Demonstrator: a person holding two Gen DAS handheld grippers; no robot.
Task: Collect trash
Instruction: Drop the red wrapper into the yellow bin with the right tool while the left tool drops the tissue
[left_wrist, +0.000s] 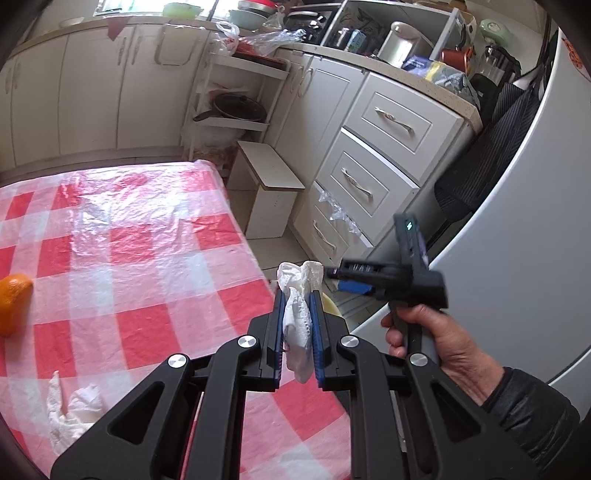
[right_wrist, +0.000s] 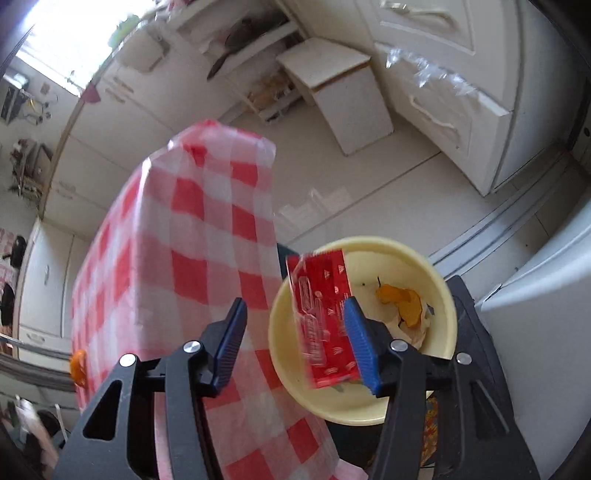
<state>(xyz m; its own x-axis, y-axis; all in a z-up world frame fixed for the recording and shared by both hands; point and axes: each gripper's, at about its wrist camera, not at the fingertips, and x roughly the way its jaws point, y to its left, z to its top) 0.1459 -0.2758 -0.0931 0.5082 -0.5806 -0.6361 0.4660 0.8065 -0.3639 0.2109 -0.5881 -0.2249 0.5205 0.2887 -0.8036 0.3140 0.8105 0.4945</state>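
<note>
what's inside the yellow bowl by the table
Orange peel and crumpled paper lie in the yellow bowl. The red wrapper above covers its left side.

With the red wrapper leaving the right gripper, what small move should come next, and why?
Probably bring the left gripper, shut on the crumpled white tissue, over the pale yellow round bin and open it: the red plastic wrapper is already dropping from the open right gripper.

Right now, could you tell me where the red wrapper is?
In the right wrist view, the red wrapper hangs over the yellow bowl, against the right finger of the open right gripper, beside the checked tablecloth.
</note>
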